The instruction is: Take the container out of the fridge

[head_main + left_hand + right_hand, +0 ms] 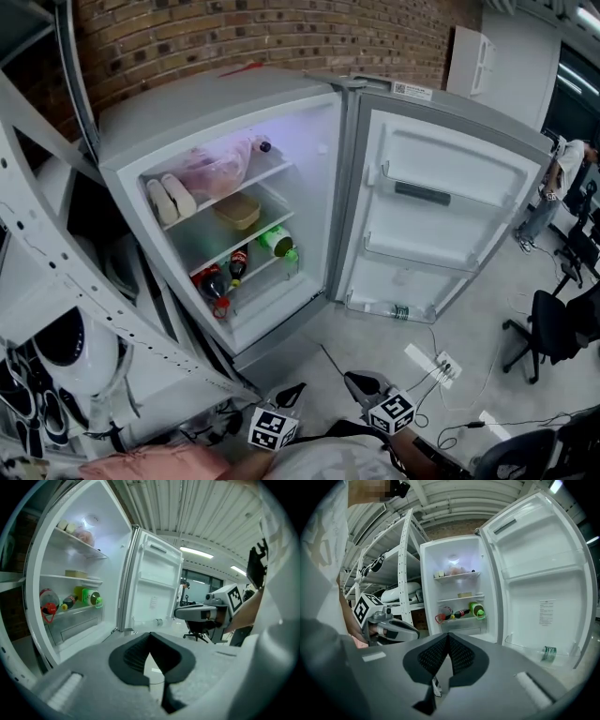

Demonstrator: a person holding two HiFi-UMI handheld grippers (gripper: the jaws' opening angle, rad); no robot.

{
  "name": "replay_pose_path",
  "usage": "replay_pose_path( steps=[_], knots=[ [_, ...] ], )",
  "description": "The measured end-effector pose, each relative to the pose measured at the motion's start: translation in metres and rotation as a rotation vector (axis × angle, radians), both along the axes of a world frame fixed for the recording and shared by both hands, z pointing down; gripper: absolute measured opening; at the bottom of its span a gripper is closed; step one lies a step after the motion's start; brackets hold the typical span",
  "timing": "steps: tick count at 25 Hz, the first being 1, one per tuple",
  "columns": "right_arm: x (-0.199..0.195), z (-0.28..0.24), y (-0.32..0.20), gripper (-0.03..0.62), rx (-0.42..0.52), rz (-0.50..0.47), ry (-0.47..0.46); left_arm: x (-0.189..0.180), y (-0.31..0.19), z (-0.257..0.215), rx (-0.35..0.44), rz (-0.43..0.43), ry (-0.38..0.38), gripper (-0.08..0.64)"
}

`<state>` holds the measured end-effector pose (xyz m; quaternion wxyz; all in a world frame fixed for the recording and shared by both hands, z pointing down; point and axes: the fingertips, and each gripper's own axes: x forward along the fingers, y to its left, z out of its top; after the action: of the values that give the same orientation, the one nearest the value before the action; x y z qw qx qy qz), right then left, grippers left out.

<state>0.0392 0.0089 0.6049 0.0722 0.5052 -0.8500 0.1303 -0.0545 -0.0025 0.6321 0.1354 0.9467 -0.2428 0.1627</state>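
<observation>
At the left of the head view stands a white rack [94,287]. Just right of it the fridge [187,108] is open, with its door [441,234] swung wide to the right. The container [237,211] I'm after sits on the middle shelf, centre-left of the frame, below a pink bag [220,167] and above the bottles [223,279] on the lower shelf. It looks like a flat tan tub. I judge its long side runs along the shelf's front edge, so a reach straight in would meet its broad face.

Low in the frame, near centre, the left gripper [291,395] and, just right of it, the right gripper [361,383] hang over the floor, well apart from the fridge. The left one's fingers [133,656] are pressed together with nothing between them. The right one's fingers [461,656] are likewise together and empty.

From both, the container lies up and to the left in the head view. In the left gripper view it sits well to the left, off the line of the fingers. In the right gripper view it is almost dead ahead, just above them. The left is a touch nearer in the picture, but I reckon the right is better aimed. Either must part its fingers before closing in.
</observation>
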Motion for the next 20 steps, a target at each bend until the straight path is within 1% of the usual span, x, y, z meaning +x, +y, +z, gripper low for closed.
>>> replay_pose_path(
  steps=[5,9,13,17,20],
  knots=[
    [-0.01,0.001,-0.018,0.006,-0.004,-0.053,0.008,-0.005,-0.009,0.002,-0.016,-0.037,0.004,0.003],
    [-0.013,0.004,-0.045,0.006,-0.001,-0.089,0.016,-0.005,-0.029,0.0,-0.022,-0.066,0.029,0.003],
    [-0.016,0.006,-0.071,0.008,-0.019,-0.149,0.011,-0.005,-0.047,-0.005,-0.031,-0.126,0.032,0.003],
    [-0.015,0.007,-0.103,0.008,-0.017,-0.195,0.015,-0.004,-0.072,-0.004,-0.047,-0.186,0.034,0.003],
    [-0.012,0.005,-0.129,0.008,-0.009,-0.219,0.018,-0.001,-0.092,-0.007,-0.039,-0.226,0.035,0.002]
  ],
)
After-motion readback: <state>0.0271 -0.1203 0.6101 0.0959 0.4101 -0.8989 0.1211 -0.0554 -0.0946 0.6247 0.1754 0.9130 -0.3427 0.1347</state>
